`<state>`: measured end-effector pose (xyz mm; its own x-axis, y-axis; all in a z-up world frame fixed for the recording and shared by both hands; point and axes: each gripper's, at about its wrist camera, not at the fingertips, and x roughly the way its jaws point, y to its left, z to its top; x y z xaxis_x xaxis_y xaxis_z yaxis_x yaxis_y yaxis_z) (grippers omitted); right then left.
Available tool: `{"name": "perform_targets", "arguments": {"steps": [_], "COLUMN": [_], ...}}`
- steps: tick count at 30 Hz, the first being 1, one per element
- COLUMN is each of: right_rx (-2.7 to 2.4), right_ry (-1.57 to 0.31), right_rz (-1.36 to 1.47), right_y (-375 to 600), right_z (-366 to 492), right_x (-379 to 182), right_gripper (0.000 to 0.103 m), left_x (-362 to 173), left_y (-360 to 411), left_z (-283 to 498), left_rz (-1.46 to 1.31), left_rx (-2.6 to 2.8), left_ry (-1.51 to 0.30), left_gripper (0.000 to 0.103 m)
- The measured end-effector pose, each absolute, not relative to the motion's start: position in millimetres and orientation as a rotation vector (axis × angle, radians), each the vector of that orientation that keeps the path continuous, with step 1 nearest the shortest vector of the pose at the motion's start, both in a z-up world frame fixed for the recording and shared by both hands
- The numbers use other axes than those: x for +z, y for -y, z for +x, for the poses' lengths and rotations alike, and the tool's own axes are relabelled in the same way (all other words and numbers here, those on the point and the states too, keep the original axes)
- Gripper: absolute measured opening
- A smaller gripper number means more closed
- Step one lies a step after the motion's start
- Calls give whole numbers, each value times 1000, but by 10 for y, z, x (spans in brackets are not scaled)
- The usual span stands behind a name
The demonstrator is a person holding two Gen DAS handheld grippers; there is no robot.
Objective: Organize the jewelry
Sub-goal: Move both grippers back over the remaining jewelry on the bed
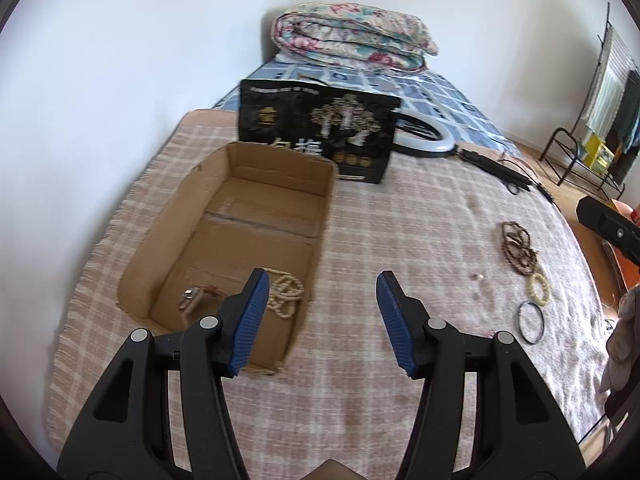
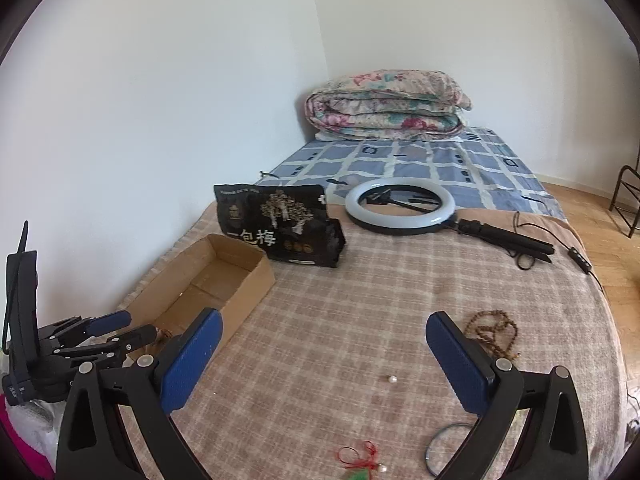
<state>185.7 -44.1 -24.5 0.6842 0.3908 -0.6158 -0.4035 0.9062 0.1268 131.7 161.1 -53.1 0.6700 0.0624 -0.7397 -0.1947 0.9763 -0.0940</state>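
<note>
Inside your cardboard box (image 1: 224, 240) two pieces are lying, possibly more; four are waiting on the bed (image 1: 400, 240); both tools (image 1: 322, 320) (image 2: 324, 360) are gaping empty.

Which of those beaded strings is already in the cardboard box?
The pale cream bead string, lying in the cardboard box near its front corner. The dark brown beads and small cream bracelet lie outside on the blanket.

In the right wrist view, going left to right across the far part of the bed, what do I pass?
cardboard box → black printed bag → ring light → its folded black stand
</note>
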Motion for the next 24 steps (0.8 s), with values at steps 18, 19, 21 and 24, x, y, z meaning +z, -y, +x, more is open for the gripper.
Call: {"name": "perform_targets", "arguments": {"steps": [18,19,21,24], "right_rx": [210,205,198,188], "right_ry": [-736,-739,-747,-761], "right_rz": [93,94,102,119], "right_y": [1914,1956,2043,2152], "right_z": [1947,1956,1976,2008], "right_x": [-327,-339,-368,-419], "right_gripper": [103,103,103,103], "left_x": [-654,-668,-697,-737], "left_y": [-635,-600,-549,-475], "left_z": [1344,1341,1338,1340], "left_rz": [-90,-87,-84,-83], "left_rx": [-64,-70,-81,-104], "left_ry": [-849,-852,-859,-867], "left_gripper": [57,57,57,57]}}
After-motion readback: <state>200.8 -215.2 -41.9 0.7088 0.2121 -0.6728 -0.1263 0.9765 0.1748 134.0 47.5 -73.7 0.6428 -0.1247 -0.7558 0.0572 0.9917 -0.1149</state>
